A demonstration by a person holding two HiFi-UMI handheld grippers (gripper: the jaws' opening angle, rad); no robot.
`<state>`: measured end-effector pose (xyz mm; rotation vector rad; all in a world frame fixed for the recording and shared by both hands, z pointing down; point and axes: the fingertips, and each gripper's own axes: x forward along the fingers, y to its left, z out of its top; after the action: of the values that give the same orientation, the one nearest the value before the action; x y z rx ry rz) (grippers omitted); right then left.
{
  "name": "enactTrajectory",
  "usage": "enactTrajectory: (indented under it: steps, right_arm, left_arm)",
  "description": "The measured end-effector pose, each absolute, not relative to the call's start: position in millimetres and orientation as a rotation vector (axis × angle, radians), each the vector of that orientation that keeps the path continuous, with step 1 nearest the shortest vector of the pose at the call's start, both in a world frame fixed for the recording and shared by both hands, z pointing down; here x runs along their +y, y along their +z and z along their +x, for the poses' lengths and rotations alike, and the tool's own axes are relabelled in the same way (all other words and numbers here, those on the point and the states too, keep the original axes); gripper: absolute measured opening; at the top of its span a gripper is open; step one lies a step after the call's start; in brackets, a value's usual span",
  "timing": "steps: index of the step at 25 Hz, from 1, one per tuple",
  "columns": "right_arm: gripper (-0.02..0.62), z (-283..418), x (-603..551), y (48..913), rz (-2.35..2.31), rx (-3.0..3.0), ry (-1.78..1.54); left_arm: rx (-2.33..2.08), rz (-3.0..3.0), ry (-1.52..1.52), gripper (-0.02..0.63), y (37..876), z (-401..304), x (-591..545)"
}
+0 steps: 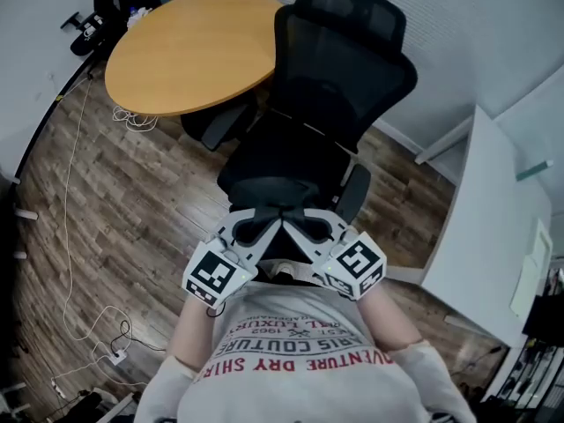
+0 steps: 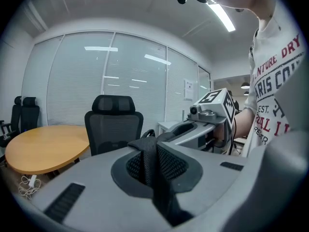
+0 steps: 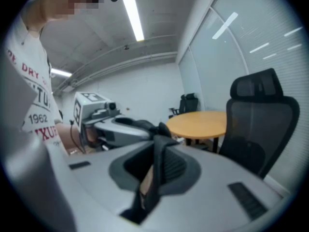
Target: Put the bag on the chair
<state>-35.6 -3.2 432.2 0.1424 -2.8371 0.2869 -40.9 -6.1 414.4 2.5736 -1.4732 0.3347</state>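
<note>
Left claw [image 1: 256, 227] and right claw [image 1: 310, 226] are both clamped on the bag strap [image 2: 150, 151], so you're mid-carry, next lower it onto the chair [image 1: 335, 86].

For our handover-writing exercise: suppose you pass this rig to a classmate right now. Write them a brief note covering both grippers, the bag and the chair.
Left gripper: shut on a black fabric bag strap.
Right gripper: shut on a black fabric bag strap too.
Black mesh office chair: directly ahead, beside the round wooden table.
Done: bag gripped and held in front of the chair.
Left: lower it onto the chair, then open both grippers.
</note>
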Motion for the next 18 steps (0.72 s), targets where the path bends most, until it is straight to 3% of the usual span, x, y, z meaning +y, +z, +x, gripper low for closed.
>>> enactTrajectory:
  steps: [18]
  right_arm:
    - [0.055, -88.4, -190.4, 439.6, 0.643, -2.763, 0.384]
  left_arm:
    - [-0.994, 2.770, 0.380, 0.049, 419.9, -93.5, -200.1]
